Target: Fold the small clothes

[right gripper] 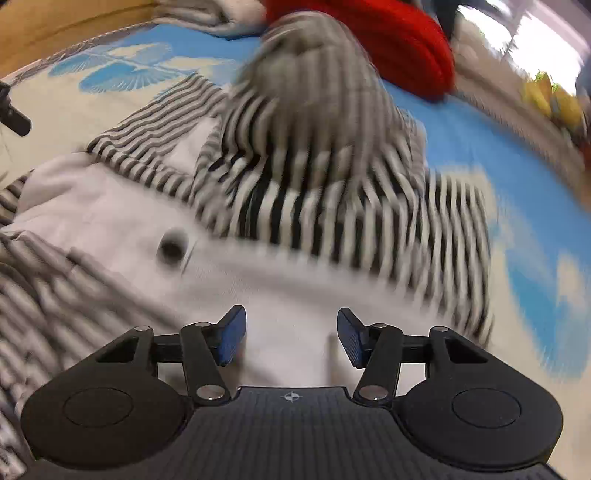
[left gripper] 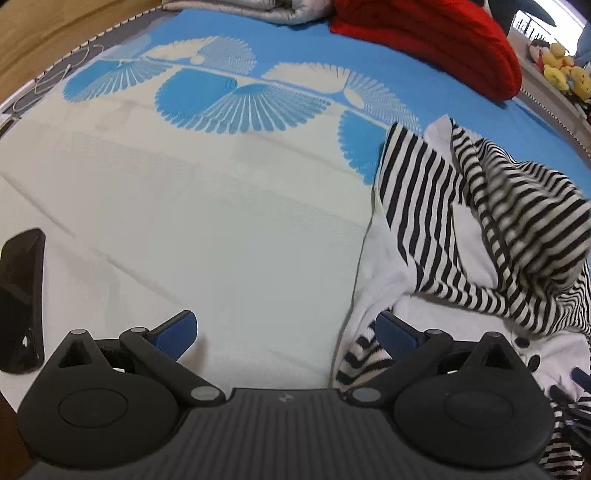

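A small black-and-white striped garment with white panels and dark buttons lies rumpled on the bed, at the right of the left wrist view. A striped fold bulges up from it, blurred. My left gripper stands open over the bare sheet beside the garment's left edge, its right pad close to the cloth. In the blurred right wrist view, my right gripper is open above the garment's white panel, near a dark button. Nothing is pinched between its pads. The striped fold is smeared ahead of it.
The bed sheet is white with blue fan prints and a blue far half. A black phone lies at the left. A red cushion and a grey blanket lie at the far side, with yellow plush toys beyond.
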### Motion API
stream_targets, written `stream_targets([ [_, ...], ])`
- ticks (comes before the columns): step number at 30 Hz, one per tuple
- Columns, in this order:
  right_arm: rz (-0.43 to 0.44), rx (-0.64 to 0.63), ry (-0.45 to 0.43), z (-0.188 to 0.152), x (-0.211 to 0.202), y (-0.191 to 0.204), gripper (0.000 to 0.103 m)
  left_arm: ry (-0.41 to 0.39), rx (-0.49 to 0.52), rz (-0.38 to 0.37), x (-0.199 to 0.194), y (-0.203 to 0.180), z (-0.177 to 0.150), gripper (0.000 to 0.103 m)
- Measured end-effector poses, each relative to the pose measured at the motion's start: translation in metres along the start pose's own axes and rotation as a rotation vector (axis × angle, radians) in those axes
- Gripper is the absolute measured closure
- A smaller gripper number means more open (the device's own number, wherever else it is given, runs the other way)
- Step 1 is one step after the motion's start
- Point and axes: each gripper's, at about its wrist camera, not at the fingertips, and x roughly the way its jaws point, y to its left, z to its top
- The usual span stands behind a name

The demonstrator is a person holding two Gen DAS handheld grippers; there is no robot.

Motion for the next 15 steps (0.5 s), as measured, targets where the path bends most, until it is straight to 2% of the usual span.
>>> stream_targets([
  [2, 0.002, 0.096, -0.067, -0.001, -0.022, -0.003, 0.042, 0.006, 0.007, -0.009, 0.001, -0.004, -0.003, 0.000],
  [4, -0.029, 0.182, -0.165, 0.017, -0.041, -0.015, 0.042, 0.001, 0.026, -0.004, 0.001, -0.010, -0.005, 0.000],
  [7, -0.047, 0.233, -0.321, 0.056, -0.050, -0.032, 0.045, -0.004, 0.041, 0.003, 0.002, -0.021, -0.006, 0.000],
  [9, -0.062, 0.208, -0.399, 0.086, -0.047, -0.024, 0.050, 0.004, 0.040, -0.006, 0.005, -0.026, -0.005, 0.000],
  [11, -0.048, 0.210, -0.391, 0.116, -0.031, -0.012, 0.062, 0.014, 0.039, -0.019, 0.008, -0.033, -0.005, 0.000],
  [13, -0.024, 0.209, -0.325, 0.129, 0.000, -0.003, 0.063, 0.018, 0.044, -0.027, 0.009, -0.037, -0.005, 0.000],
  [15, -0.028, 0.147, -0.165, 0.113, 0.032, 0.017, 0.063, 0.016, 0.055, -0.026, 0.011, -0.040, -0.005, 0.000],
])
